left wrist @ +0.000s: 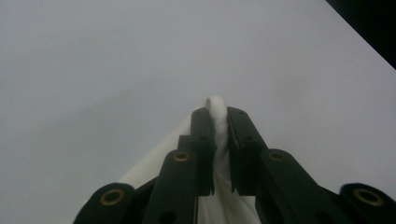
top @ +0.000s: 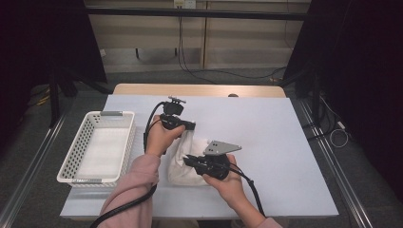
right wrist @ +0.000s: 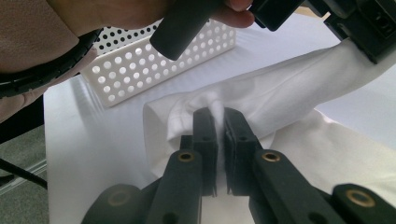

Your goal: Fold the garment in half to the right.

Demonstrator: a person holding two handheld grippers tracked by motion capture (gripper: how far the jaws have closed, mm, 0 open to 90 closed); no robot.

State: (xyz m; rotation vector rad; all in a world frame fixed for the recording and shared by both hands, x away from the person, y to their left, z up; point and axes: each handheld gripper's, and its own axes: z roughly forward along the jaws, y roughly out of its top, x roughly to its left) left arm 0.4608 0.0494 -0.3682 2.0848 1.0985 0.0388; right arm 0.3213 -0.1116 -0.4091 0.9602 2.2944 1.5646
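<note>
Both my tools are clenched on one white cloth (top: 183, 166), which lies crumpled near the middle of the pale surface (top: 285, 156), just right of the white perforated basket (top: 78, 147).

My left tool (top: 192, 126) pinches an upper corner of the cloth. In the left gripper view (left wrist: 217, 116) a rounded fold of white fabric pokes out above the black jaws, which stand nearly together with the fabric squeezed between them. The cloth drops away under the jaws toward the bottom of that view, and plain surface lies beyond.

My right tool (top: 186, 160) grips the cloth lower down, near its middle. The right gripper view (right wrist: 217, 119) shows the jaws pressed close on a bunched ridge of fabric. From there a band of cloth stretches up and right to the other tool, pulled fairly taut. More cloth spreads flat to the right under the jaws.

In the high view my left hand (top: 161, 135) comes in from the lower left in a pink sleeve (top: 135, 190). My right hand (top: 230, 183) comes in from the bottom centre, with the grey three-cornered plate on top of its tool. The two tools sit near each other, not touching, with the cloth spanning between them. The rest of the cloth rests on the surface. The basket stands on the left edge of the surface, apart from the cloth.
</note>
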